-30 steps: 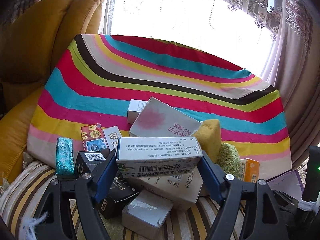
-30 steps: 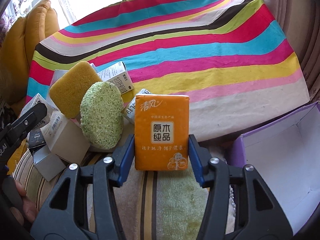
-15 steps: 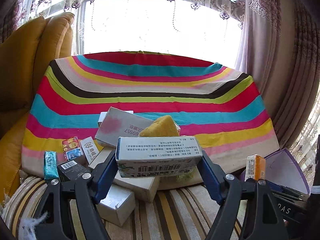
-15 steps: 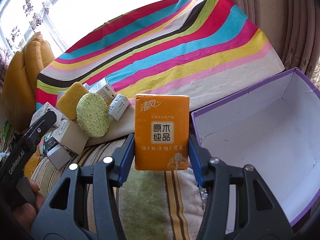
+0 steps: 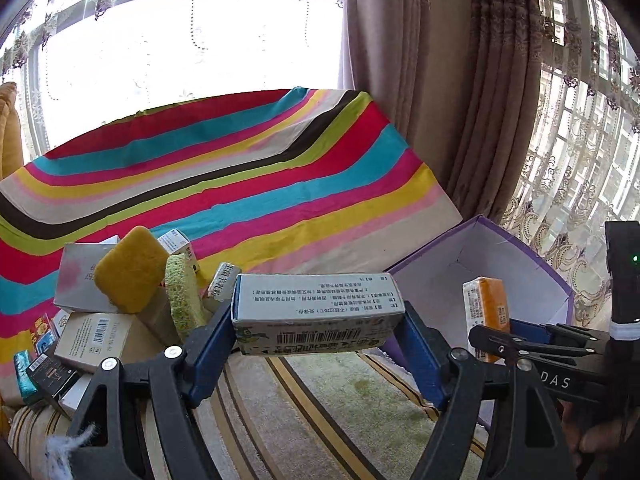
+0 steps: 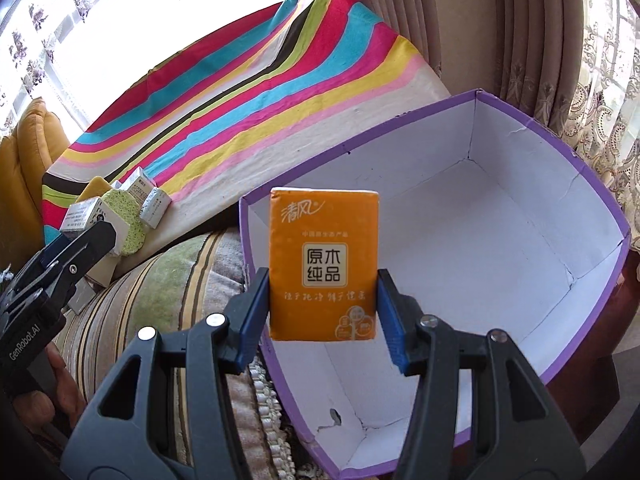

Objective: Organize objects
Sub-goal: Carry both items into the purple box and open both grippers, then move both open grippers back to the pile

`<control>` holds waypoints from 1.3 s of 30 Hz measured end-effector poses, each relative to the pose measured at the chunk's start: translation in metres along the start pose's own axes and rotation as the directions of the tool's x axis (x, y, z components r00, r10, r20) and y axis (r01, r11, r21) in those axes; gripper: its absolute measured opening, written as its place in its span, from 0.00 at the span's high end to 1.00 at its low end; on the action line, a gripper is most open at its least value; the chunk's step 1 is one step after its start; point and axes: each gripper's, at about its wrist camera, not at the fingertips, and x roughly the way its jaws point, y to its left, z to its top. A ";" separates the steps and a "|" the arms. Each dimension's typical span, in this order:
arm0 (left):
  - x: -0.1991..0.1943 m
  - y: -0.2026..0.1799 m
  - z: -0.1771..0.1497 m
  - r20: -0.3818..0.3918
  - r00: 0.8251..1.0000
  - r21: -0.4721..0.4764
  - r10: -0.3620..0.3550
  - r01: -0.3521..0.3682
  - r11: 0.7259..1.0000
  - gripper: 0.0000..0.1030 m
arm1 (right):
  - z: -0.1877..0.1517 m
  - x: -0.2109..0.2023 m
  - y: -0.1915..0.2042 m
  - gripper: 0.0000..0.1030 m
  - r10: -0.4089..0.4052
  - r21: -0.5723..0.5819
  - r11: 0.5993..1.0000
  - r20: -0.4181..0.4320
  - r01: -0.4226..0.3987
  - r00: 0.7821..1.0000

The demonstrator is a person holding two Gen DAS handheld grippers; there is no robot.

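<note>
My left gripper (image 5: 318,322) is shut on a long white carton (image 5: 316,312) with a barcode, held level above the striped cushion. My right gripper (image 6: 322,304) is shut on an orange tissue pack (image 6: 323,266), held upright over the near left rim of the purple box (image 6: 560,152), whose white inside holds nothing. From the left wrist view the same purple box (image 5: 528,256) lies to the right, with the orange tissue pack (image 5: 486,316) and the right gripper in front of it. The left gripper shows at the left edge of the right wrist view.
A pile of small boxes (image 5: 92,336), a yellow sponge (image 5: 130,270) and a green sponge (image 5: 184,296) lie at the left against the rainbow-striped cloth (image 5: 240,184). Curtains (image 5: 500,100) hang behind the purple box. A hand (image 6: 44,384) holds the left gripper's handle.
Both grippers have swung right, away from the pile and toward the purple box, each still holding its item. The orange pack now hangs over the box's rim.
</note>
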 end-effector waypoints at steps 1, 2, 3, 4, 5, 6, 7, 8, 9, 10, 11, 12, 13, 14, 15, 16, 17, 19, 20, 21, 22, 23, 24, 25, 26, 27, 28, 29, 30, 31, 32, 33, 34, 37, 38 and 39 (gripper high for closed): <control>0.002 -0.007 0.001 -0.004 1.000 0.020 -0.010 0.010 1.000 0.24 | -0.003 -0.001 -0.006 0.46 -0.011 0.010 1.000 -0.002 0.011 1.000; 0.004 -0.015 0.001 -0.009 1.000 0.044 -0.016 0.016 0.999 0.24 | -0.005 -0.002 -0.012 0.46 -0.020 0.021 1.000 -0.003 0.020 1.000; 0.004 -0.021 0.001 -0.015 1.000 0.065 -0.025 0.026 0.998 0.24 | -0.008 -0.004 -0.019 0.46 -0.028 0.032 0.999 -0.002 0.028 1.000; 0.005 -0.027 0.001 -0.020 0.999 0.080 -0.035 0.037 0.996 0.24 | -0.010 -0.005 -0.024 0.46 -0.037 0.039 0.999 -0.002 0.037 0.999; 0.006 -0.033 0.000 -0.027 0.999 0.094 -0.046 0.048 0.994 0.24 | -0.012 -0.007 -0.029 0.46 -0.045 0.044 0.998 -0.004 0.045 0.999; 0.008 -0.039 0.001 -0.033 0.998 0.110 -0.056 0.059 0.992 0.24 | -0.014 -0.009 -0.034 0.46 -0.052 0.049 0.997 -0.007 0.052 0.999; 0.009 -0.044 0.001 -0.036 0.997 0.128 -0.063 0.067 0.989 0.24 | -0.016 -0.010 -0.038 0.46 -0.060 0.054 0.997 -0.009 0.060 0.998; 0.010 -0.050 0.001 -0.037 0.997 0.148 -0.068 0.072 0.986 0.24 | -0.017 -0.012 -0.042 0.45 -0.069 0.056 0.996 -0.006 0.069 0.998; 0.010 -0.057 0.001 -0.038 0.997 0.171 -0.073 0.079 0.982 0.24 | -0.018 -0.014 -0.044 0.45 -0.080 0.057 0.995 -0.002 0.080 0.997; 0.010 -0.063 0.001 -0.039 0.996 0.195 -0.079 0.085 0.977 0.24 | -0.018 -0.017 -0.046 0.45 -0.091 0.058 0.994 0.002 0.090 0.996; 0.011 -0.069 0.002 -0.039 0.996 0.216 -0.083 0.090 0.972 0.24 | -0.018 -0.020 -0.048 0.45 -0.100 0.058 0.993 0.008 0.099 0.995; 0.011 -0.074 0.001 -0.039 0.995 0.234 -0.092 0.098 0.967 0.24 | -0.018 -0.023 -0.049 0.45 -0.107 0.057 0.993 0.014 0.106 0.994; 0.012 -0.079 0.002 -0.041 0.994 0.247 -0.105 0.112 0.962 0.23 | -0.017 -0.026 -0.050 0.45 -0.115 0.054 0.992 0.020 0.113 0.993; 0.012 -0.084 0.001 -0.045 0.992 0.260 -0.115 0.123 0.958 0.23 | -0.016 -0.028 -0.050 0.45 -0.120 0.050 0.992 0.025 0.119 0.992; 0.014 -0.089 0.001 -0.050 0.992 0.275 -0.117 0.126 0.953 0.23 | -0.016 -0.030 -0.050 0.45 -0.122 0.048 0.992 0.029 0.120 0.992; 0.014 -0.092 0.001 -0.052 0.992 0.287 -0.113 0.123 0.950 0.21 | -0.015 -0.031 -0.050 0.44 -0.125 0.045 0.991 0.031 0.124 0.992; 0.015 -0.094 0.001 -0.050 0.993 0.293 -0.109 0.119 0.949 0.19 | -0.015 -0.033 -0.050 0.40 -0.131 0.040 0.991 0.035 0.129 0.991; 0.013 -0.093 0.001 -0.041 0.993 0.292 -0.107 0.114 0.950 0.16 | -0.014 -0.036 -0.049 0.31 -0.137 0.027 0.990 0.048 0.136 0.989; 0.012 -0.091 0.001 -0.037 0.994 0.283 -0.107 0.113 0.952 0.15 | -0.013 -0.037 -0.048 0.28 -0.142 0.020 0.990 0.054 0.141 0.988; 0.011 -0.089 0.003 -0.033 0.994 0.272 -0.103 0.108 0.956 0.13 | -0.013 -0.038 -0.048 0.26 -0.145 0.016 0.989 0.060 0.144 0.988; 0.010 -0.086 0.003 -0.028 0.995 0.261 -0.101 0.104 0.960 0.12 | -0.013 -0.039 -0.047 0.26 -0.148 0.012 0.989 0.062 0.148 0.987; 0.010 -0.083 0.005 -0.023 0.995 0.248 -0.101 0.103 0.963 0.11 | -0.012 -0.040 -0.046 0.25 -0.156 0.008 0.988 0.061 0.156 0.986; 0.008 -0.079 0.006 -0.017 0.994 0.234 -0.106 0.107 0.966 0.10 | -0.011 -0.040 -0.045 0.24 -0.163 0.003 0.987 0.056 0.163 0.985; 0.006 -0.075 0.006 -0.009 0.994 0.221 -0.110 0.109 0.969 0.07 | -0.010 -0.040 -0.044 0.23 -0.164 -0.002 0.986 0.050 0.164 0.985; 0.004 -0.071 0.007 0.002 0.994 0.207 -0.108 0.105 0.973 0.06 | -0.010 -0.041 -0.044 0.23 -0.160 -0.004 0.987 0.048 0.161 0.986; 0.001 -0.067 0.008 0.017 0.995 0.193 -0.102 0.096 0.977 0.02 | -0.010 -0.043 -0.043 0.21 -0.161 -0.005 0.987 0.051 0.161 0.986; -0.002 -0.063 0.008 0.032 0.995 0.178 -0.096 0.089 0.980 0.00 | -0.009 -0.044 -0.043 0.20 -0.162 -0.006 0.987 0.058 0.163 0.985; -0.005 -0.058 0.008 0.044 0.995 0.163 -0.090 0.082 0.983 0.00 | -0.009 -0.047 -0.041 0.16 -0.163 -0.009 0.986 0.073 0.164 0.984; -0.007 -0.053 0.009 0.051 0.996 0.148 -0.079 0.071 0.986 0.00 | -0.009 -0.050 -0.039 0.12 -0.161 -0.016 0.987 0.089 0.163 0.983; -0.009 -0.048 0.009 0.056 0.996 0.132 -0.064 0.056 0.990 0.00 | -0.009 -0.053 -0.036 0.11 -0.160 -0.034 0.986 0.107 0.164 0.981; -0.011 -0.043 0.009 0.059 0.997 0.117 -0.045 0.038 0.992 0.00 | -0.009 -0.056 -0.031 0.09 -0.175 -0.055 0.982 0.130 0.183 0.976; -0.013 -0.038 0.009 0.062 0.998 0.105 -0.028 0.021 0.994 0.00 | -0.009 -0.060 -0.025 0.06 -0.198 -0.075 0.975 0.156 0.211 0.968; -0.015 -0.033 0.009 0.065 0.998 0.093 -0.013 0.007 0.996 0.00 | -0.009 -0.063 -0.020 0.05 -0.212 -0.092 0.969 0.180 0.231 0.961; -0.025 -0.014 0.007 0.094 0.995 0.041 0.030 -0.034 0.999 0.00 | -0.009 -0.073 -0.008 0.00 -0.213 -0.120 0.961 0.264 0.251 0.941; -0.028 -0.007 0.006 0.106 0.993 0.024 0.050 -0.053 0.998 0.00 | -0.010 -0.075 -0.004 0.00 -0.219 -0.126 0.956 0.293 0.264 0.931; -0.032 -0.001 0.005 0.123 0.990 0.011 0.068 -0.070 0.997 0.00 | -0.011 -0.077 0.000 0.00 -0.227 -0.138 0.950 0.316 0.281 0.921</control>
